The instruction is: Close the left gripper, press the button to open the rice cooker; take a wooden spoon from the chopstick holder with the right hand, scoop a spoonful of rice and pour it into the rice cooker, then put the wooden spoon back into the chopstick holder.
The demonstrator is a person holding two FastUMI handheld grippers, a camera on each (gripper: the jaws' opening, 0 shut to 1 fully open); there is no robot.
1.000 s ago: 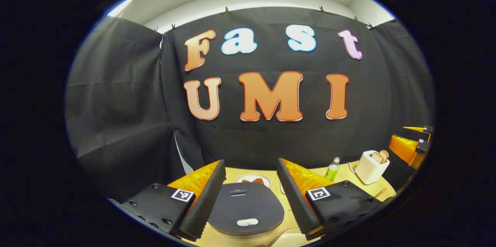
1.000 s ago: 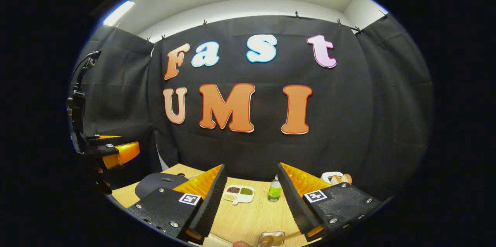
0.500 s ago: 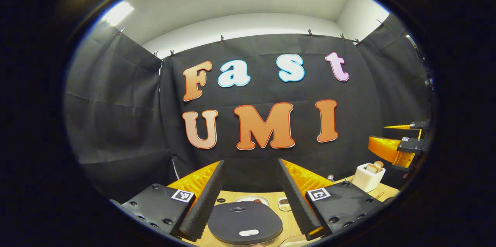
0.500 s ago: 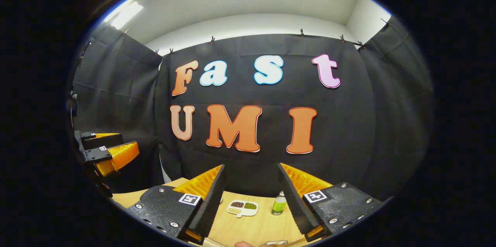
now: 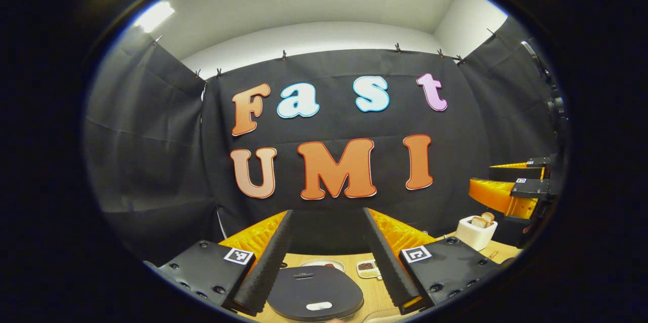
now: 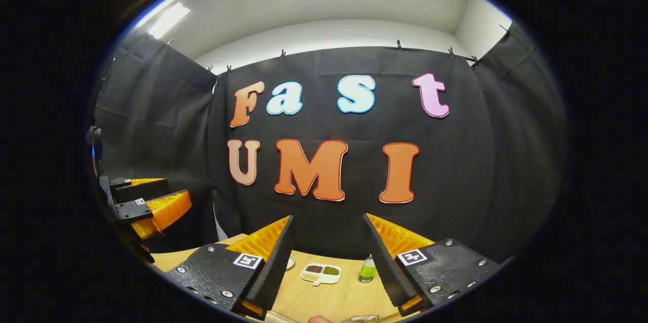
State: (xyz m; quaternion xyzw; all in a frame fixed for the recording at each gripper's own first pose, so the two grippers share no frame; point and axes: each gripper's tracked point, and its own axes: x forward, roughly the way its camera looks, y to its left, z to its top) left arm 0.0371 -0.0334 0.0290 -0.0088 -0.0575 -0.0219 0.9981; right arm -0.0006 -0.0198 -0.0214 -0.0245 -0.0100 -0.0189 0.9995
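The rice cooker (image 5: 314,292) sits low in the left gripper view, its dark lid down and a pale button (image 5: 319,306) at the near edge. My left gripper (image 5: 327,211) hangs above and in front of it, open, with nothing between the fingers. In the right gripper view, my right gripper (image 6: 328,217) is open and empty over the wooden table (image 6: 324,300). The left gripper (image 6: 177,189) shows far left in the right gripper view. The right gripper (image 5: 481,174) shows far right in the left gripper view, open.
A divided dish of grains (image 6: 320,273) and a green bottle (image 6: 366,270) stand on the table ahead of the right gripper. Behind the cooker are a plate (image 5: 321,264) and, further right, a white toaster with bread (image 5: 476,232). A fingertip (image 6: 319,319) shows at the bottom edge.
Both views have tilted upward, so the cooker, dish and bottle sit lower in view and more ceiling shows. Both grippers stay open and empty.
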